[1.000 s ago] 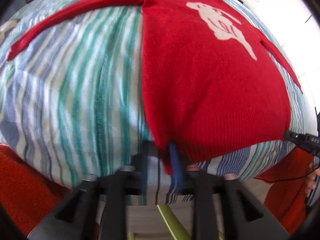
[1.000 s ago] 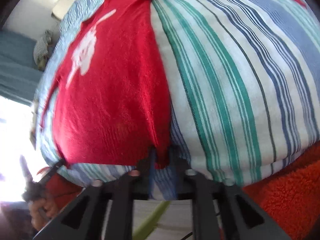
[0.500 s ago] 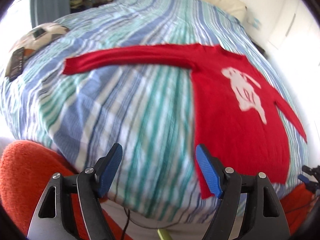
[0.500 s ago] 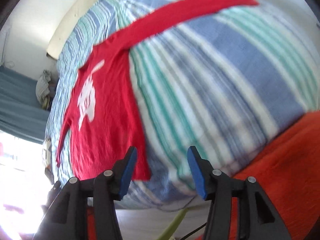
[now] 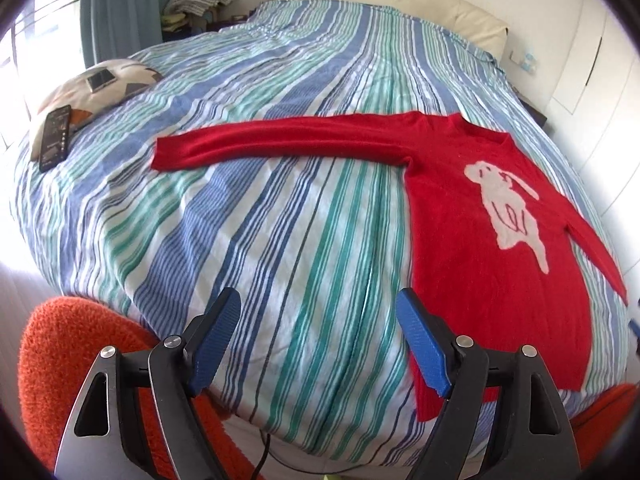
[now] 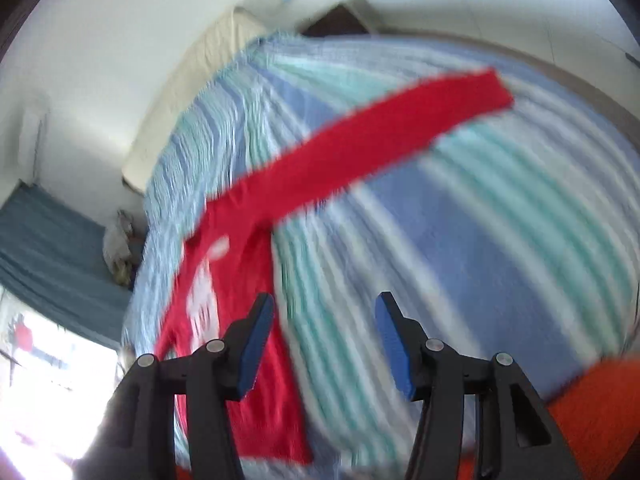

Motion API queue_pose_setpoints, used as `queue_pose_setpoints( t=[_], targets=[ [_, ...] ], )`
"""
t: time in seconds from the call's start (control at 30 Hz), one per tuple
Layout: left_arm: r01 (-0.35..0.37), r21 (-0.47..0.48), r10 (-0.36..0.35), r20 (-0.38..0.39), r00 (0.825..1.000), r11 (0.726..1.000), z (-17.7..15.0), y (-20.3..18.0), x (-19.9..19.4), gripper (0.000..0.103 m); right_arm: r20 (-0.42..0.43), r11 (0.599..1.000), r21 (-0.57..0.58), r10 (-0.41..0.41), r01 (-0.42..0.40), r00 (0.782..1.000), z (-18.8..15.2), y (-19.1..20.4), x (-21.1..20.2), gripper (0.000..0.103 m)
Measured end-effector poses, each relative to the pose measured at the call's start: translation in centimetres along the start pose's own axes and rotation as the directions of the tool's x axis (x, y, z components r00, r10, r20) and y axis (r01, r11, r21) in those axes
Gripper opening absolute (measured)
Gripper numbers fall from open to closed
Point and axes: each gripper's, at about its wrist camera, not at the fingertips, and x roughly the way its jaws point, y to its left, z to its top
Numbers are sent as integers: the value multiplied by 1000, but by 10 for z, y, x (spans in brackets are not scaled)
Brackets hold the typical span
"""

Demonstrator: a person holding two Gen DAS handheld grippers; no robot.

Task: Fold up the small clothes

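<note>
A red sweater [image 5: 472,264] with a white animal figure lies flat, front up, on the striped bed cover [image 5: 256,224]. One sleeve [image 5: 280,142] stretches straight out to the left; the other runs down the right side. My left gripper [image 5: 318,312] hangs above the cover just left of the sweater's hem corner, its jaws opening with nothing between them. The right wrist view is blurred: the sweater [image 6: 240,280] and its long sleeve [image 6: 380,132] lie ahead. My right gripper [image 6: 325,312] is open and empty above the sweater's side edge.
A patterned pillow [image 5: 116,88] at the far left carries a phone [image 5: 100,78], with a dark remote [image 5: 54,136] beside it. A cream headboard [image 5: 392,4] and white wardrobe doors bound the far side. Orange fluffy fabric [image 5: 60,352] lies at the bed's near edge.
Both grippers let go of the sweater's hem corners, opened, and pulled back and up from the bed. The right view has swung toward the long sleeve. The sweater stays flat.
</note>
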Motion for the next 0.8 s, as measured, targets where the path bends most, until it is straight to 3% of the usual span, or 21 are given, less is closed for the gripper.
queue_pose_setpoints(
  t=[0.13,0.27,0.37,0.47,0.53,0.57,0.63,0.7,0.8],
  targets=[
    [-15,2,15,8,1000,1000,1,0,0,86,106,995,88,-49,40,993,70,-43,4,53],
    [-38,7,38,-15,999,999,-3,-1,7,86,56,970,196,-157,144,986,106,-93,33,53],
    [-53,12,53,-37,998,999,-4,-1,13,86,45,953,285,-122,105,992,113,-119,49,53],
    [-68,13,69,-63,996,998,-4,-1,21,86,104,935,354,-66,25,992,118,-130,58,51],
    [-77,12,77,-85,993,997,-4,-2,27,86,99,932,362,-70,30,993,121,-133,65,24],
    [-80,10,80,-92,992,997,-3,-2,30,86,70,928,367,-88,57,994,123,-134,71,4],
    [-79,7,79,-100,992,997,-3,-3,32,86,77,928,364,-115,79,990,126,-128,70,3],
    [-74,8,74,-83,994,997,-4,-4,30,86,103,956,280,-120,87,987,136,-98,60,4],
    [-73,31,75,-85,994,997,-10,-5,33,87,110,997,68,-39,32,993,153,-17,52,4]
  ],
)
